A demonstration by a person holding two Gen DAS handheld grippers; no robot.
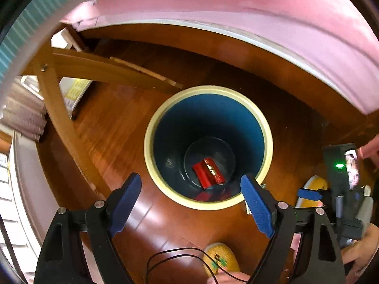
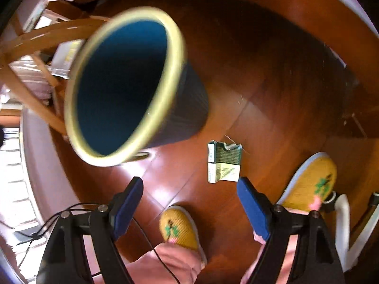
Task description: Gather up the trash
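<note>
Both grippers point down, fingers spread (nothing held) — left gripper over bin, right gripper above carton.

Blue bin, red wrapper

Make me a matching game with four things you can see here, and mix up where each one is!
Things:
1. red wrapper
2. green and white box
3. yellow slipper
4. bin

Places:
A. on a foot
B. standing on the wooden floor, beside wooden chair legs
C. at the bottom of the bin
D. lying on the floor, just ahead of the right gripper

Pairs: 1-C, 2-D, 3-A, 4-B
</note>
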